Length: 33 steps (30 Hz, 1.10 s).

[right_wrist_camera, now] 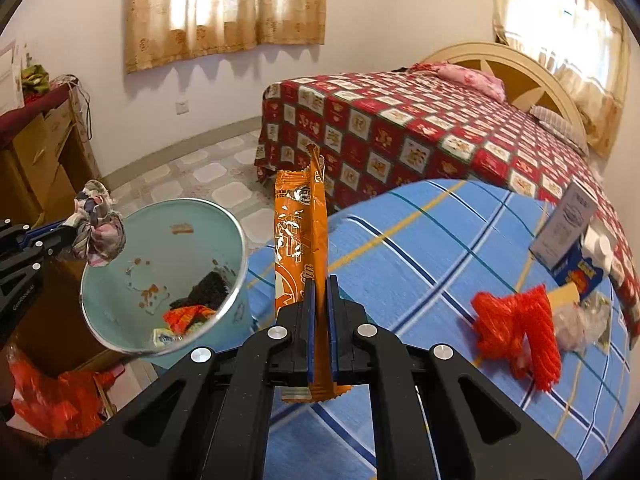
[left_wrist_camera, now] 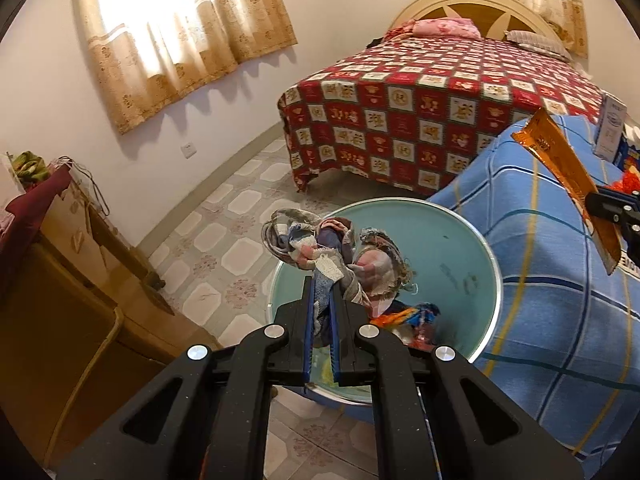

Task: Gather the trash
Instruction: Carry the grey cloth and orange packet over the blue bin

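Observation:
My left gripper (left_wrist_camera: 323,280) is shut on a crumpled patterned cloth scrap (left_wrist_camera: 320,244) and holds it above the open mouth of the light blue trash bin (left_wrist_camera: 460,240). The same cloth (right_wrist_camera: 98,226) and bin (right_wrist_camera: 224,224) show at the left in the right wrist view. My right gripper (right_wrist_camera: 320,280) is shut on a long orange snack wrapper (right_wrist_camera: 298,240), held upright over the blue checked cover, right of the bin. That wrapper (left_wrist_camera: 560,168) also shows at the right in the left wrist view. The bin holds orange and dark trash (right_wrist_camera: 192,308).
On the blue checked cover (right_wrist_camera: 420,248) lie a red mesh bundle (right_wrist_camera: 516,324), a clear plastic wad (right_wrist_camera: 580,320) and a blue-white carton (right_wrist_camera: 568,232). A bed with a red quilt (right_wrist_camera: 400,128) stands behind. A wooden cabinet (left_wrist_camera: 60,280) is at the left, a red bag (right_wrist_camera: 52,396) below the bin.

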Motion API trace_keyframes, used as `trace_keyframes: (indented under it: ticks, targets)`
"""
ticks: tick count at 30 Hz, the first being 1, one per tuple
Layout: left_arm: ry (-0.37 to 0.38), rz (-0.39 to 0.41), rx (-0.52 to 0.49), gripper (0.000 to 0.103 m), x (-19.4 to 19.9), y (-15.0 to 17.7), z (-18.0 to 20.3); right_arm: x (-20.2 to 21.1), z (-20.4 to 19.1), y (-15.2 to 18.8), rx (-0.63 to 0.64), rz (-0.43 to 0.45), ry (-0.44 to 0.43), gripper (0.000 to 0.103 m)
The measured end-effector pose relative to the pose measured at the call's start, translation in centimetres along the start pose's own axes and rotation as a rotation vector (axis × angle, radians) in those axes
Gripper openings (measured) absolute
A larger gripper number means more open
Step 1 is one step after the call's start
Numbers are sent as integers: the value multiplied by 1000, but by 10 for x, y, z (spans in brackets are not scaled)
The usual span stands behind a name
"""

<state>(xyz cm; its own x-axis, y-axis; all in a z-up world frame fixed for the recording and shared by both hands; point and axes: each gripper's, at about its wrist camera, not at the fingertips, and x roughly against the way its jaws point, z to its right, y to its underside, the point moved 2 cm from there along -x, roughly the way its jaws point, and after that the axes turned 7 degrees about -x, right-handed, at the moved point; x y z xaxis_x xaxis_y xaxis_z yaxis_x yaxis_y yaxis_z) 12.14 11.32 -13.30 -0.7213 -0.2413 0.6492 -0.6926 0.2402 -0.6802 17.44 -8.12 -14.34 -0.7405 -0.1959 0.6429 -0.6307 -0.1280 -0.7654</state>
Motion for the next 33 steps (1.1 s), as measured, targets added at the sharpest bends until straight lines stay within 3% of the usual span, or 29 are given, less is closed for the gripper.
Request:
trace_keyframes:
  ticks: [33]
  targets:
    - [-61, -38, 66, 6, -17, 13, -39, -22, -67, -9, 104, -16, -66, 6]
